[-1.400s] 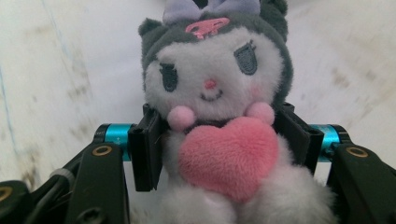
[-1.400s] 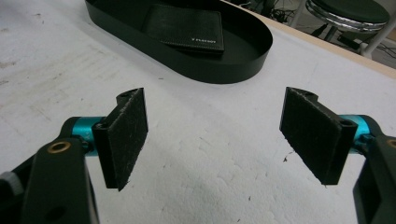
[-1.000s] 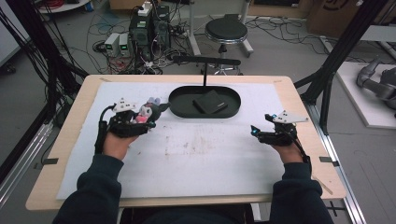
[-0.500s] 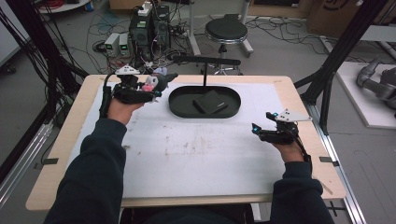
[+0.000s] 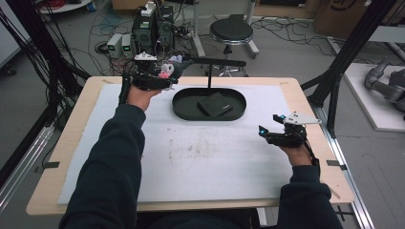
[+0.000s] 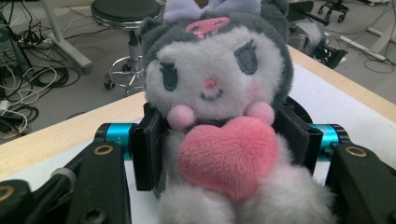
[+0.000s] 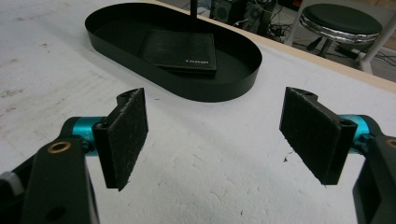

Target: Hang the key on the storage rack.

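A grey and white plush toy (image 6: 219, 116) with a pink heart and a lilac bow is pinched at its body between the pads of my left gripper (image 6: 224, 140). In the high view my left gripper (image 5: 167, 78) holds the plush toy (image 5: 168, 69) in the air over the table's far left edge, next to the left end of a black bar (image 5: 219, 62). My right gripper (image 5: 264, 132) hovers low over the white mat at the right, jaws wide apart. In its own view the right gripper (image 7: 224, 135) has nothing between its pads.
A black oval tray (image 5: 184, 110) sits at the far middle of the mat, with a black wallet (image 5: 215, 105) flat inside; the tray (image 7: 187, 88) and wallet (image 7: 180, 51) lie ahead of the right gripper. A thin post (image 5: 209, 76) rises from the tray. A stool (image 5: 231, 32) stands beyond the table.
My left hand has carried the plush toy up and away from the mat's left side to the far edge by the bar. The right hand has stayed put.
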